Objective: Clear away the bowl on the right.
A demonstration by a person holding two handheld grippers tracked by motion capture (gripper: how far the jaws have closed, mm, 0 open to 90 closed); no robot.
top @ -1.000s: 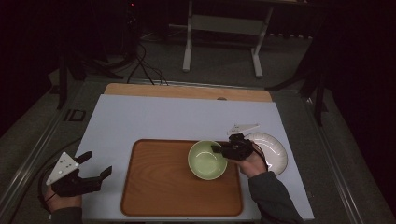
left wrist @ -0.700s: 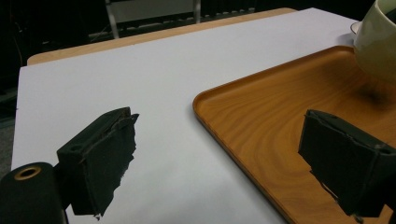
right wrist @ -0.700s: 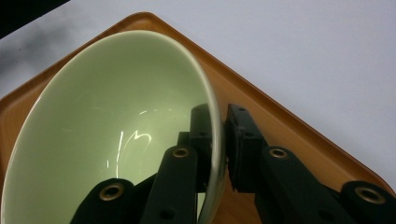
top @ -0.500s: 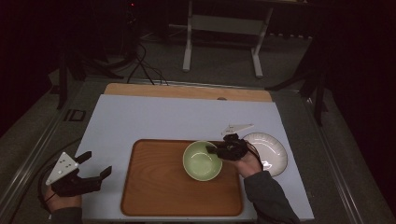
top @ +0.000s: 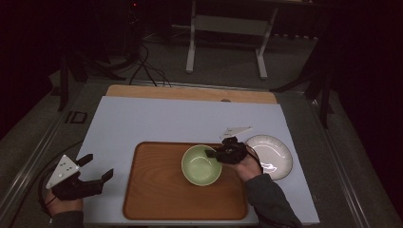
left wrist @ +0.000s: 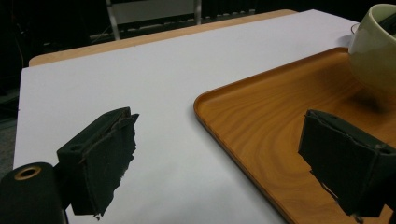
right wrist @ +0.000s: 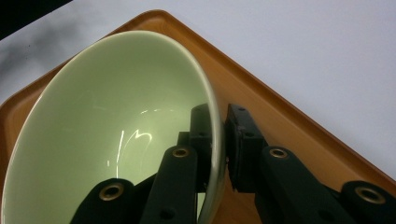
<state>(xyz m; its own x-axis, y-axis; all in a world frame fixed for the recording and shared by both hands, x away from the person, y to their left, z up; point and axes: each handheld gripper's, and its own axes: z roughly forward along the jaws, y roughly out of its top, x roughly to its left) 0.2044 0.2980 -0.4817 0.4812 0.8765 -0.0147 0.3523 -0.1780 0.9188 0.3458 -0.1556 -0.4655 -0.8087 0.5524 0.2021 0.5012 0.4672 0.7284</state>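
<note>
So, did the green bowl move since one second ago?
Yes. The green bowl shifted slightly leftward, away from the white plate, pinched by the right gripper.

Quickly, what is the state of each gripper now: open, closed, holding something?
Left gripper: open, holding nothing, beside the wooden tray.
Right gripper: closed on the rim of the green bowl, over the tray.

White plate on tbl rt of tray; metal stand behind.
</note>
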